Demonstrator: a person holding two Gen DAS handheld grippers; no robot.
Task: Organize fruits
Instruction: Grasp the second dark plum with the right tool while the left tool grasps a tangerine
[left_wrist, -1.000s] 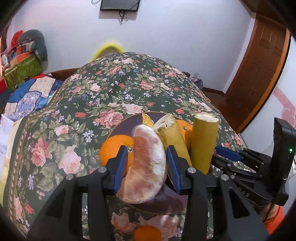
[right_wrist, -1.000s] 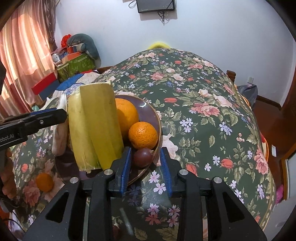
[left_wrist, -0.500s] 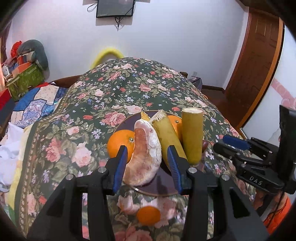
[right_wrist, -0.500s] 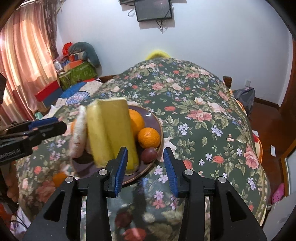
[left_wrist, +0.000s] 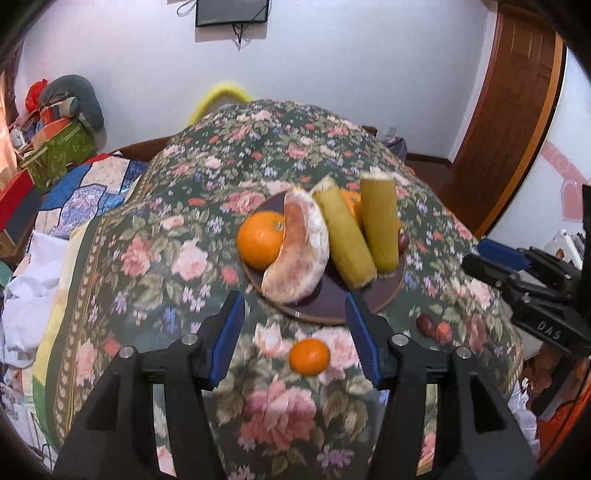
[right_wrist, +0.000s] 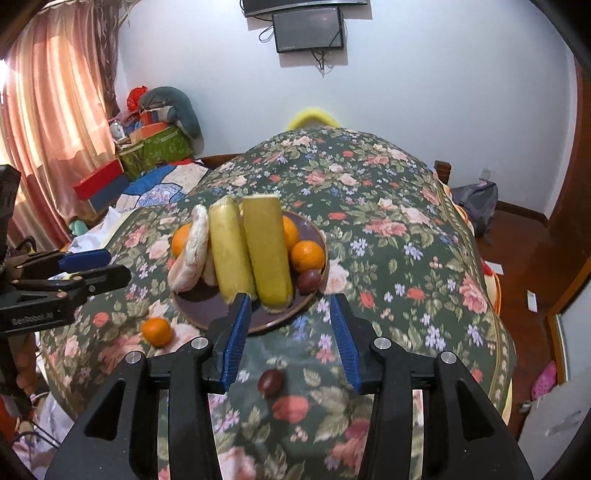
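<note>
Left wrist view: a dark purple plate sits on a table under a green floral cloth, piled with fruit. On its left side rests a large orange, smooth and bright, with a small green stem spot. Leaning against that is a peeled pomelo wedge, pale and pinkish with a white pithy edge. Next to it stand two yellow-green cut lengths, a tilted one and a more upright one, each with a pale flat cut top; what fruit they are is hard to tell. A small mandarin lies on the cloth just in front of the plate, off it. A dark reddish fruit lies on the cloth near the plate's right rim.

The left gripper hangs above the cloth before the plate, its blue-padded jaws spread wide with nothing between them.

In the right wrist view, the right gripper is likewise spread wide and holds nothing. Behind it, the plate also carries a smaller orange and a dark plum-like fruit at its right edge. Another dark fruit lies loose on the cloth between the jaws' bases.
</note>
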